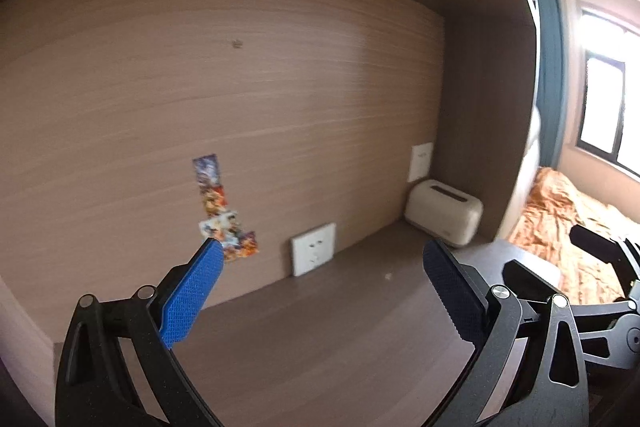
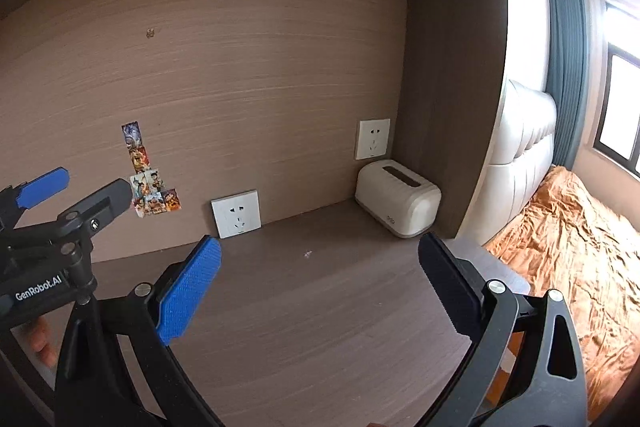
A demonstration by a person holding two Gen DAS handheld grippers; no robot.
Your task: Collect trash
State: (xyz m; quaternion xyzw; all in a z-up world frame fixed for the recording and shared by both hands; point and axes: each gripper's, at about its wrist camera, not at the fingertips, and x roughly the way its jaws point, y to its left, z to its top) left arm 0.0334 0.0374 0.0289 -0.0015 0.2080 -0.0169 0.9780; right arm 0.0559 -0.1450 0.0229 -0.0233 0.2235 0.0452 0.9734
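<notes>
- The left gripper (image 1: pixel 320 259) and right gripper (image 2: pixel 320 255) are both hovering over the desk (image 2: pixel 320 327), fingers spread wide and holding nothing.
- A tiny white scrap (image 2: pixel 307 254), probably the trash, is lying at 12 o'clock from the right gripper.
- Wide pads are risking pushing so small a crumb away.
- The tissue box (image 2: pixel 398 198) at 1 o'clock is risking a knock.

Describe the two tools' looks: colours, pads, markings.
Both match. The right tool has black, cut-out linkage arms with silver pivot pins and two textured blue pads. The left tool looks the same; from the right wrist view its black body carries white "GenRobot.AI" lettering. No cables or sleeves show.
</notes>
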